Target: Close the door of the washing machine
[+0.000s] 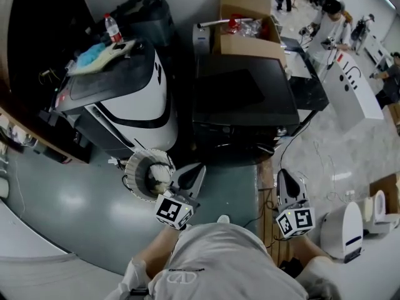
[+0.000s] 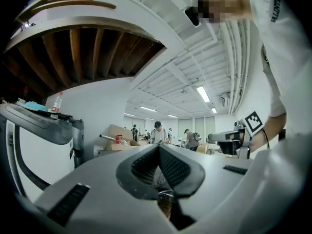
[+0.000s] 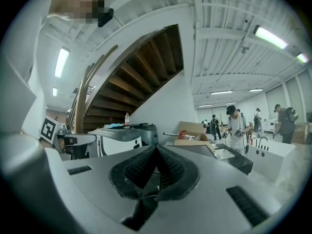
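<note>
White washing machine (image 1: 134, 105), centre-left, round door (image 1: 142, 175) open; left gripper (image 1: 195, 171) and right gripper (image 1: 286, 177) hover, jaws clenched, empty. A flat, steady push should latch it.

The person wears a pale grey short-sleeved T-shirt (image 1: 234, 261) with a small dark outlined logo (image 1: 181, 275) below the collar, and what looks like a white glove (image 1: 134, 272) on the left hand. The left gripper (image 1: 199, 167) and right gripper (image 1: 282, 172) share a smooth light grey shell. Each carries a cube (image 1: 174, 211) faced with black-and-white square markers. Their pads (image 3: 141, 167) are black and finely ribbed, flanked by dark ribbed slots (image 3: 246, 204) set into the shell.
</note>
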Demonstrator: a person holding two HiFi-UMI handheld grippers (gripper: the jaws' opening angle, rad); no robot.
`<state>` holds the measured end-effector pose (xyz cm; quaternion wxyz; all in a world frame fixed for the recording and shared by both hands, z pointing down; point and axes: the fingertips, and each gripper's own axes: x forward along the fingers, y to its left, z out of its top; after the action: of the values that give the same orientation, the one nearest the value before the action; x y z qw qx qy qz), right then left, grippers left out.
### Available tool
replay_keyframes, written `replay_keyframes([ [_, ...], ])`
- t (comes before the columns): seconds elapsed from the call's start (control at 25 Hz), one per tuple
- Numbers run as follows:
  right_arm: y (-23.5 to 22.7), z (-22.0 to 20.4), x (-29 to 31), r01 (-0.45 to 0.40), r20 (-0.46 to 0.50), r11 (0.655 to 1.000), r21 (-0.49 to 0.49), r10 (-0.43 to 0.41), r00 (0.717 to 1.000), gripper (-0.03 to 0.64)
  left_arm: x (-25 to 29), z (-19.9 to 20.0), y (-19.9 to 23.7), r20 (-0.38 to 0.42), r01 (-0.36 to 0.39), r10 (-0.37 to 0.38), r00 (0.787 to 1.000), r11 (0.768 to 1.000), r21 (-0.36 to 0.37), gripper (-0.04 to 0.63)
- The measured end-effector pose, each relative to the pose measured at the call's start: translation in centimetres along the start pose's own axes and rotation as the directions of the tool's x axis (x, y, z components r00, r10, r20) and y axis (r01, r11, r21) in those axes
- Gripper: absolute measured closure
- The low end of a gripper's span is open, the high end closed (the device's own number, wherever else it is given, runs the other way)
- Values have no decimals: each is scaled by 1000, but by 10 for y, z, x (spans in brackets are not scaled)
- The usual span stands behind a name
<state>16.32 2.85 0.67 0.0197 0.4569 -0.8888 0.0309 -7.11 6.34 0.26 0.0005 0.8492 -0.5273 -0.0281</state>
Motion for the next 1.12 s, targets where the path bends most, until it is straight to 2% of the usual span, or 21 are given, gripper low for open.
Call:
replay_keyframes([
  [0.16,-9,4,-3,28,18,999,26,-29,999,606,5,4,-2,3,0,0,1000,1000,8,593],
  [0.48,-4,12,-3,-22,64,1000,-5,22,998,607,18,10,-7,25,3,-4,1000,1000,20,592],
  [1.12,-15,7,-15,-16,65,1000,-24,18,998,607,15,1,-20,4,6,-6,1000,1000,30,592],
])
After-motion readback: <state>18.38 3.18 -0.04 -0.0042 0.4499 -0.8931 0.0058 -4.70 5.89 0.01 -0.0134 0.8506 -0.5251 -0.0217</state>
